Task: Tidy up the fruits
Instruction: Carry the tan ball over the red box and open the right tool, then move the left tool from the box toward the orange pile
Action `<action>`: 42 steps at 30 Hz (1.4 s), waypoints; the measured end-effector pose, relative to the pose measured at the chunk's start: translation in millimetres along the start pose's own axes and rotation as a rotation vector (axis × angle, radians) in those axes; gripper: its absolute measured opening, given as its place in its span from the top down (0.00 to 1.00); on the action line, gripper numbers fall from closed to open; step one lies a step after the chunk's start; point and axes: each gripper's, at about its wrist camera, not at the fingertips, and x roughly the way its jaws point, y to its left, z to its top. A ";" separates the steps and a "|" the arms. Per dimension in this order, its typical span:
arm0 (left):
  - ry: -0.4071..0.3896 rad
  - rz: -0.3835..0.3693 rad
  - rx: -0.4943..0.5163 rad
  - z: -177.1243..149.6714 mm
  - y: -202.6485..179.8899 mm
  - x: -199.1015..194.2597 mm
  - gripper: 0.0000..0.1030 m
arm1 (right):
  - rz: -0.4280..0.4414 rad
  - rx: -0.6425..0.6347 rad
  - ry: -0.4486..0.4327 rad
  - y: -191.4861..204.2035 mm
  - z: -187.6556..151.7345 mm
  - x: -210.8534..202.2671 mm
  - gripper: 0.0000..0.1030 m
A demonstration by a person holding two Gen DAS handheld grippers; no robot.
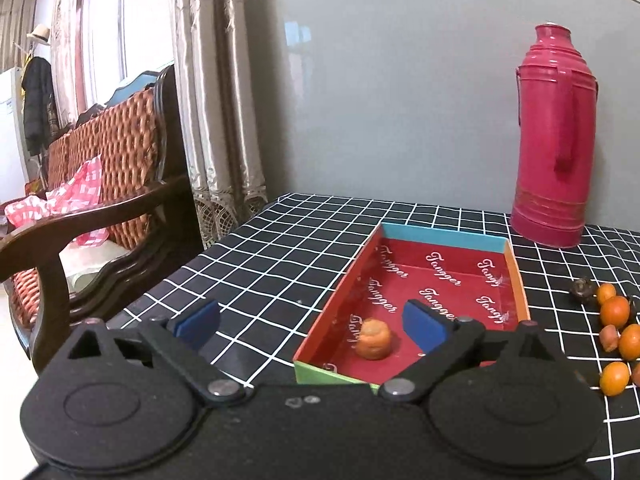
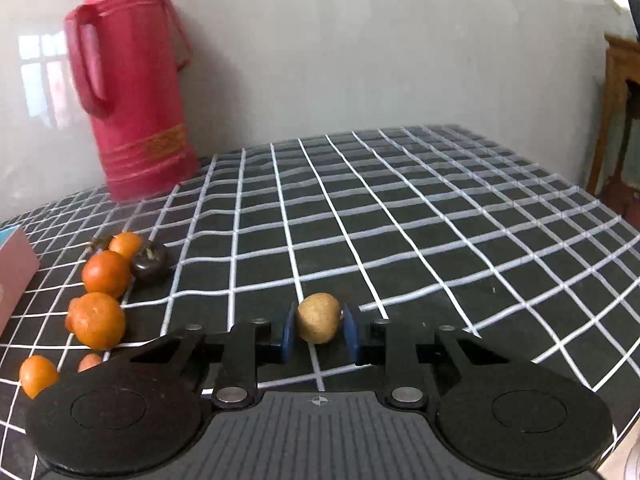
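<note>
A shallow red box (image 1: 440,280) with a blue far wall lies on the checked cloth; one orange fruit (image 1: 374,338) sits in its near end. My left gripper (image 1: 312,326) is open and empty, its right finger over the box. A pile of orange fruits (image 1: 616,312) with dark ones lies right of the box, also in the right wrist view (image 2: 106,274). My right gripper (image 2: 318,332) is shut on a small tan-brown fruit (image 2: 318,323) above the cloth, right of the pile.
A tall pink thermos (image 1: 554,140) stands against the grey wall behind the box, also in the right wrist view (image 2: 132,80). A wooden chair (image 1: 100,200) stands left of the table. A wooden cabinet (image 2: 620,120) stands at the far right. The box corner (image 2: 12,272) shows at left.
</note>
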 end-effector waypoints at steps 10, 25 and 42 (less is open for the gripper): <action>0.035 0.058 -0.080 0.7 24.4 5.4 0.10 | 0.368 -0.023 -0.131 72.1 2.5 -42.6 0.74; 0.065 0.135 -0.122 -2.1 60.2 13.1 0.10 | 0.796 -0.247 -0.075 224.9 -30.7 -57.4 0.74; 0.066 0.125 -0.099 -2.4 53.4 12.1 0.10 | 0.719 -0.196 -0.191 210.6 -25.9 -75.9 0.09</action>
